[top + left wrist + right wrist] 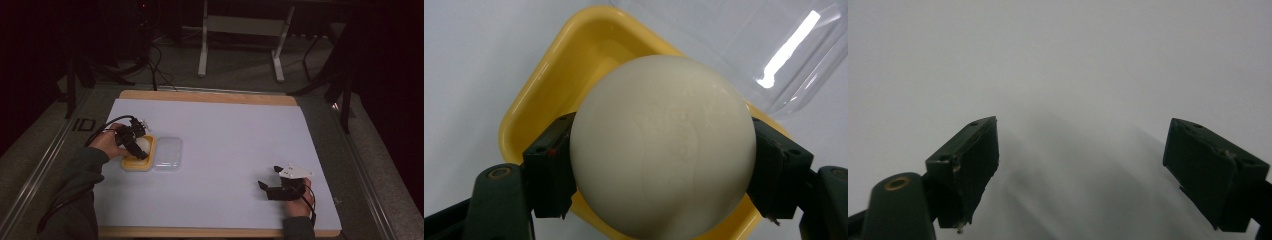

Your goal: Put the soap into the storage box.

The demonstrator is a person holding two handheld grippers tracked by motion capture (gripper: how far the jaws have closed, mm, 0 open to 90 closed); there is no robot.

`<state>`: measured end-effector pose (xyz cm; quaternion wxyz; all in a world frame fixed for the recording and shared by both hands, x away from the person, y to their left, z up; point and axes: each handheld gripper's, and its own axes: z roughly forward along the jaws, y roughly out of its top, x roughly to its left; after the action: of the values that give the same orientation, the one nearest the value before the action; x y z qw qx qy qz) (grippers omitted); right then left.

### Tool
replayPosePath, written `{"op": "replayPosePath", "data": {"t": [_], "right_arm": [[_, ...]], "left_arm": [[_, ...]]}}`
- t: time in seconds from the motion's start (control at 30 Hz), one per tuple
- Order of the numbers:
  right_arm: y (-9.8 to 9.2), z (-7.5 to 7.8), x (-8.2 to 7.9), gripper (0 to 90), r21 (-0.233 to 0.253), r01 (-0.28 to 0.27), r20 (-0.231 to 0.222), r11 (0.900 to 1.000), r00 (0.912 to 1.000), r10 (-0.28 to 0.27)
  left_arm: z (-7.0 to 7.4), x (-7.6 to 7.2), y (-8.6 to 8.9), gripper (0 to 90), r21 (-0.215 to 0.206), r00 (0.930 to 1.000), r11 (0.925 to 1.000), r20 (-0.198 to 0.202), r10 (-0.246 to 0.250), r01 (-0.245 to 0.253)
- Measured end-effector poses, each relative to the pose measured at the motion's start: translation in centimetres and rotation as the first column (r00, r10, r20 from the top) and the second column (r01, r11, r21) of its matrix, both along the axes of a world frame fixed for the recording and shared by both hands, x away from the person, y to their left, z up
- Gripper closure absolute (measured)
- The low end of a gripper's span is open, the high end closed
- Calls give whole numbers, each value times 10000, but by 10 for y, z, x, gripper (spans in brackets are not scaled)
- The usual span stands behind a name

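— What did the high view give you?

— My left claw (136,142) over the shallow yellow plastic tray (131,165), its clear lid (168,154) beside it; my right claw (280,189) idle on the pale tabletop (230,140).

— And your left gripper view?

— It was clamped on the smooth white ball (663,145) over the tray (554,75); I judged lowering came next.

— The right gripper view?

— Jaws spread, empty.

We read only the pale letters "ID" (83,124) on the dark floor left of the table, at the high view's left. An embossed mark on the white ball (663,145) stays illegible.
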<state>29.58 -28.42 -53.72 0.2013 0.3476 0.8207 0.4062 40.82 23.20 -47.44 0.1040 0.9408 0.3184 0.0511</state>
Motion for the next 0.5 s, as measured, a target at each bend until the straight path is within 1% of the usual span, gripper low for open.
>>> {"op": "replayPosePath", "data": {"t": [0.03, 0.13, 0.23, 0.4, 0.43, 0.47, 0.5], "right_arm": [[0, 0, 0, 145, 0, 1, 3, 10000, 10000, -1], [0, 0, 0, 145, -4, 1, -4, 10000, 10000, -1], [0, 0, 0, 145, -7, 2, 2, 10000, 10000, -2], [0, 0, 0, 145, 2, 1, 1, 10000, 10000, -1], [0, 0, 0, 145, 3, -5, -2, 10000, 10000, 5], [0, 0, 0, 145, -1, 0, 2, 10000, 10000, 0], [0, 0, 0, 145, -7, 1, 0, 10000, 10000, -1]], "left_arm": [[0, 0, 1, 257, 50, 10000, 10000, -5, -71, 71], [-2, 0, 2, 257, 104, 10000, 9999, -30, -22, 22], [-5, 0, 2, 257, 70, 10000, 10000, -78, 28, -27], [-11, 1, 4, 257, 164, 9999, 9999, -159, 42, -39], [-12, 1, 4, 257, 132, 9997, 9999, -199, 115, -112], [-13, 2, 4, 257, 183, 9998, 9998, -162, 71, -68], [-14, 2, 4, 257, 155, 9997, 9998, -191, 140, -137]]}}
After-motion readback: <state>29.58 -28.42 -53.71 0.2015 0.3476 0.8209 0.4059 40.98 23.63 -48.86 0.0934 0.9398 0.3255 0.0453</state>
